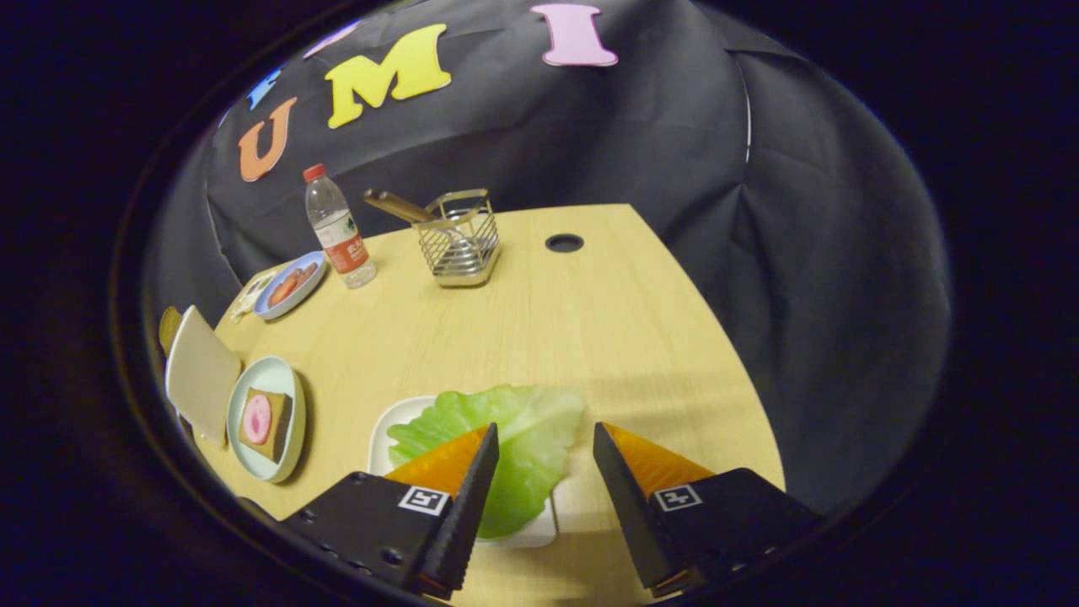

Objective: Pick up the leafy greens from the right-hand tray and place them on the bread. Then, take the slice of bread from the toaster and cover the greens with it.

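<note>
Surface: pale wooden tabletop (590, 337) with a round cable hole (564, 243) near its far edge, black cloth wall behind.
Gripper: gripper (545, 440) hangs low over the near part of the table, its two fingers spread wide apart and grasping nothing.
Leafy greens: light green crinkled lettuce leaf (514, 438) lies on a small white rectangular tray (396, 426); one finger overlaps the leaf's near side, the other stands beside the leaf over bare wood; whether either touches it cannot be told.
Bread: brown slice of bread topped with a round pink slice (263, 421) sits on a pale blue round plate (282, 384), left of the tray and apart from it.
Toaster: cream-coloured slice of bread (200, 371) stands just left of that plate; the toaster itself is hard to make out.
Far items: blue plate with reddish food (291, 284), clear plastic water bottle with a red cap (339, 228) upright beside it, and a wire utensil basket (459, 240) with wooden handles leaning out.
</note>
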